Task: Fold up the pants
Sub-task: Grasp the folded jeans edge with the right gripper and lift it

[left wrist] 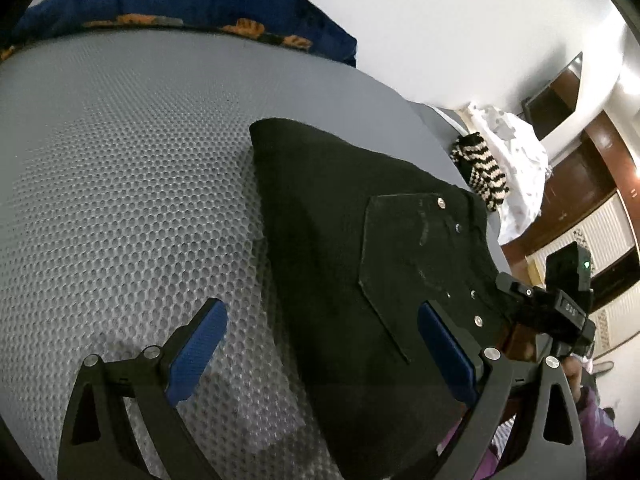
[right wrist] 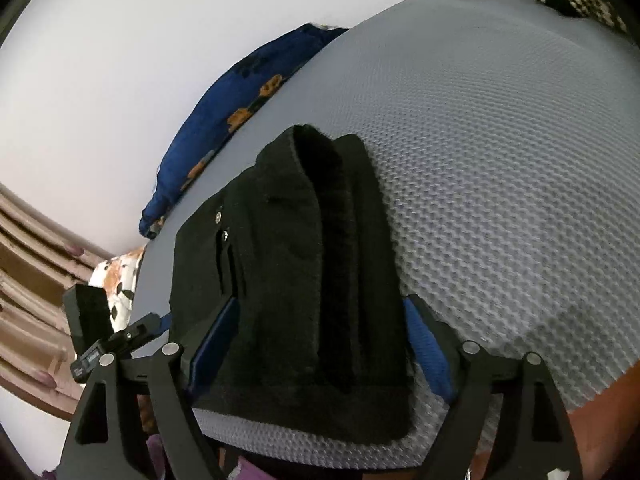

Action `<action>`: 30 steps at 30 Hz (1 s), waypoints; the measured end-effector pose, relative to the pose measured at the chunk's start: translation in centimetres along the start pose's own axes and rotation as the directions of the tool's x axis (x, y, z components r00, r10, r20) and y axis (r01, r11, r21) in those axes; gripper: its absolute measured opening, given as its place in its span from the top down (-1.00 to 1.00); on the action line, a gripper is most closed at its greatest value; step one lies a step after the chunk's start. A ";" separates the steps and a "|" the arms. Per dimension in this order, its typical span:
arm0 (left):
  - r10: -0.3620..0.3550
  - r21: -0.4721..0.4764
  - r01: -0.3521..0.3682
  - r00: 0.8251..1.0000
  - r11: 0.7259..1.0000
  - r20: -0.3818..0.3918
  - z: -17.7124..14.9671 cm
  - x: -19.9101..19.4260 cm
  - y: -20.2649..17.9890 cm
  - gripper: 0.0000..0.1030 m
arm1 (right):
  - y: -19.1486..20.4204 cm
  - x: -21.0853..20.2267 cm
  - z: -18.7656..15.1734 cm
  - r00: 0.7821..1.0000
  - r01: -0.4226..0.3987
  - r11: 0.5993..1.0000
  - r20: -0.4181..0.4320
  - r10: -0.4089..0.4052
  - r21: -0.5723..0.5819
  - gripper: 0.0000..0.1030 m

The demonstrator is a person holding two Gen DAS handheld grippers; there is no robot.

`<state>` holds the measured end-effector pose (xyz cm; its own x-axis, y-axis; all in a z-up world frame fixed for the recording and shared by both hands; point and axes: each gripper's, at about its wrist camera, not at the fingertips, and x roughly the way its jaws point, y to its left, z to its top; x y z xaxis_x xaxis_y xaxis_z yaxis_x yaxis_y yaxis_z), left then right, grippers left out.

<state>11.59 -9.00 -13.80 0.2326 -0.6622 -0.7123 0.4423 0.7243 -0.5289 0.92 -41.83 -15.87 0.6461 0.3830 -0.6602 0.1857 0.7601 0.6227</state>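
The black pants (left wrist: 360, 264), a thick folded bundle with a stitched pocket and metal rivets, lie at the near edge of the grey honeycomb-textured mat (left wrist: 120, 184). The left gripper (left wrist: 320, 348) hovers wide open, holding nothing. The right gripper (right wrist: 320, 344) stands open, straddling the bundle's end.

Black pants (left wrist: 360, 248), folded compactly, back pocket up

The left gripper (left wrist: 320, 360) has its jaws spread wide, blue pads (left wrist: 196, 354) facing inward, nothing between them. The right gripper (right wrist: 320, 350) is likewise spread; its right pad (right wrist: 430, 354) seems partly hidden, so contact is unclear.
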 end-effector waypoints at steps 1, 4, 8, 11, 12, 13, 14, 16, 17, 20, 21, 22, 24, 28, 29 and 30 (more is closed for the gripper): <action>-0.013 -0.002 0.013 1.000 1.000 -0.001 0.1 0.3 0.0 -0.86 | 0.3 0.3 0.1 1.000 0.007 1.000 0.000 -0.007 -0.018 -0.64; -0.074 0.015 0.074 0.997 0.997 -0.013 0.5 1.0 -0.3 -0.86 | 0.8 0.6 0.2 1.000 0.015 0.998 -0.012 -0.016 -0.066 -0.64; -0.088 0.076 0.091 0.995 0.993 -0.036 1.2 2.2 -1.1 -0.86 | 0.8 0.6 0.2 0.999 0.036 0.991 -0.031 -0.040 -0.126 -0.28; -0.032 0.176 0.043 0.998 0.983 -0.063 1.3 3.1 -2.7 -0.81 | -0.4 0.4 0.5 0.999 0.000 0.996 -0.033 -0.003 -0.089 -0.11; -0.005 0.212 0.020 0.997 0.977 -0.071 1.2 3.4 -3.1 -0.81 | -0.6 0.4 0.6 0.999 -0.005 0.996 -0.033 0.003 -0.084 -0.11; 0.025 0.254 -0.005 0.997 0.967 -0.074 1.1 3.7 -3.7 -0.81 | -0.7 0.4 0.7 0.999 -0.012 0.996 -0.032 0.009 -0.085 -0.11; 0.039 0.274 -0.017 0.996 0.961 -0.076 1.0 3.8 -3.9 -0.81 | -0.6 0.5 0.7 0.999 -0.012 0.996 -0.032 0.009 -0.093 -0.17; 0.037 0.274 -0.015 0.996 0.962 -0.076 1.2 3.9 -3.8 -0.81 | -0.6 0.6 0.9 0.999 -0.021 0.995 -0.028 0.018 -0.099 -0.43; 0.031 0.259 -0.012 0.997 0.966 -0.070 1.3 3.8 -3.6 -0.82 | -0.4 0.8 1.1 0.999 -0.040 0.995 -0.029 0.037 -0.094 -0.63; 0.056 0.247 -0.041 0.997 0.968 -0.052 1.4 3.9 -3.7 -0.84 | 0.7 1.5 1.2 0.999 -0.035 0.992 -0.032 0.031 -0.123 -0.72; 0.082 0.266 -0.066 0.995 0.962 -0.049 1.3 4.1 -4.0 -0.84 | 1.2 1.8 1.1 1.000 -0.010 0.988 -0.030 0.006 -0.156 -0.71; 0.103 0.282 -0.086 0.994 0.955 -0.045 1.2 4.2 -4.3 -0.85 | 1.5 1.9 1.0 1.000 0.007 0.985 -0.028 -0.012 -0.175 -0.69; 0.123 0.289 -0.111 0.992 0.951 -0.024 1.1 4.4 -4.4 -0.84 | 2.4 2.2 0.6 0.997 0.072 0.971 -0.012 -0.077 -0.229 -0.49; 0.136 0.294 -0.136 0.991 0.946 0.022 0.4 4.1 -4.6 -0.62 | 2.4 2.1 0.0 0.997 0.075 0.962 -0.007 -0.079 -0.263 -0.04; 0.140 0.280 -0.143 0.990 0.949 0.032 0.4 3.9 -4.4 -0.54 | 2.5 2.2 0.0 0.997 0.071 0.961 -0.009 -0.076 -0.267 0.06; 0.145 0.265 -0.151 0.989 0.952 0.042 0.4 3.7 -4.3 -0.30 | 2.7 2.3 -0.1 0.997 0.068 0.960 -0.010 -0.073 -0.273 0.10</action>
<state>10.92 -14.65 -13.98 0.3307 -0.5579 -0.7611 0.6160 0.7386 -0.2737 2.81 -38.89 -15.76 0.6233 0.3316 -0.7082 0.0196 0.8987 0.4380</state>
